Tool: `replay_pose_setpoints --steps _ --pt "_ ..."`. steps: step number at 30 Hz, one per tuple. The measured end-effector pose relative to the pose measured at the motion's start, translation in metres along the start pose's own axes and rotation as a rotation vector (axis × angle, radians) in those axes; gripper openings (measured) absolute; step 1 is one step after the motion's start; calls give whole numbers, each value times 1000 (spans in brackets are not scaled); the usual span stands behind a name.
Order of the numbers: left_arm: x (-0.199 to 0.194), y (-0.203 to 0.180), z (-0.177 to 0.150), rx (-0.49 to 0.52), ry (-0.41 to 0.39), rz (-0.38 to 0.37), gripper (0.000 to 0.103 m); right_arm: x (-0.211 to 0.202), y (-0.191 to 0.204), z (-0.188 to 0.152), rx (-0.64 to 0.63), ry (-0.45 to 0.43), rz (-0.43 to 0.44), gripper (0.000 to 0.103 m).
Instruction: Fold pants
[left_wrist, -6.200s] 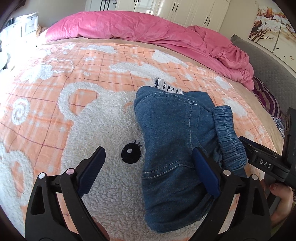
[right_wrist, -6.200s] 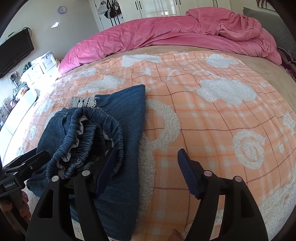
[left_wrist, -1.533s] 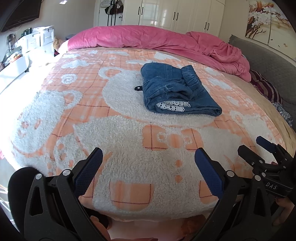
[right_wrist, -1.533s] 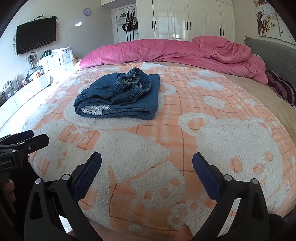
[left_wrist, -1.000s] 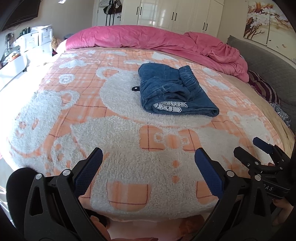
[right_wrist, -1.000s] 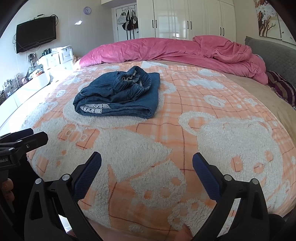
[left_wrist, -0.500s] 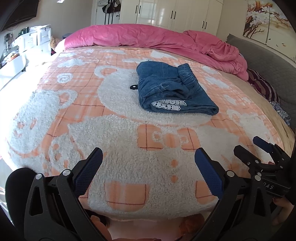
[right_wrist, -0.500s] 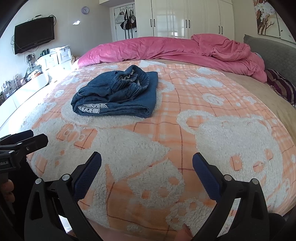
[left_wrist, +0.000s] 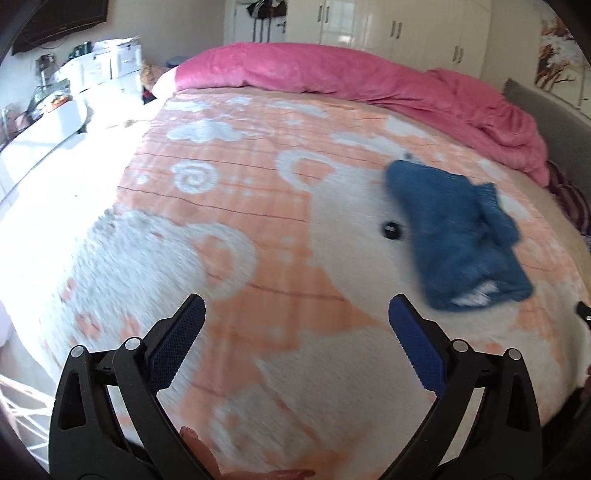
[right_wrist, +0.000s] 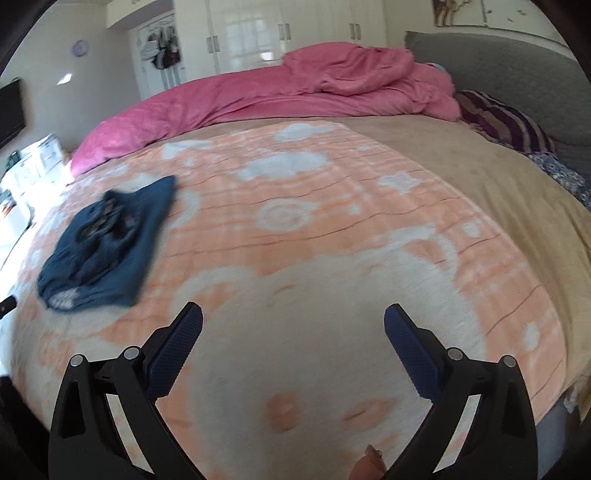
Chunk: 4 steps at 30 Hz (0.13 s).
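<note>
The blue denim pants (left_wrist: 458, 236) lie folded in a compact bundle on the orange-and-white bear blanket (left_wrist: 258, 206), at the right of the left wrist view. In the right wrist view the pants (right_wrist: 107, 243) lie at the far left. My left gripper (left_wrist: 295, 347) is open and empty, held above the blanket near the bed's front edge, well short and left of the pants. My right gripper (right_wrist: 293, 350) is open and empty, over bare blanket, well to the right of the pants. Both views are motion-blurred.
A pink duvet (left_wrist: 351, 81) is heaped along the far side of the bed. A grey headboard (right_wrist: 509, 74) and a striped pillow (right_wrist: 506, 125) are at the right. White drawers and shelves (left_wrist: 74, 85) stand left of the bed. White wardrobes (right_wrist: 280, 37) line the back wall.
Both grippers have swung apart: the left view turned left, so the pants slid to its right; the right view turned right, so the pants slid to its left. Both stayed open.
</note>
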<state>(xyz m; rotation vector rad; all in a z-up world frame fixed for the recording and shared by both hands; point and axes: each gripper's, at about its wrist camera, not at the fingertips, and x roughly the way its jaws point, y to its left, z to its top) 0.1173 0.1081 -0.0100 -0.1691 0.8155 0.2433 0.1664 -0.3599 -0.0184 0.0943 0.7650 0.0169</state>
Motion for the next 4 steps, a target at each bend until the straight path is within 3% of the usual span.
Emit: replay_pose_setpoints --steps 4 --pt "60 59 50 -86 50 179 94 46 -84 47 119 63 -156 98"
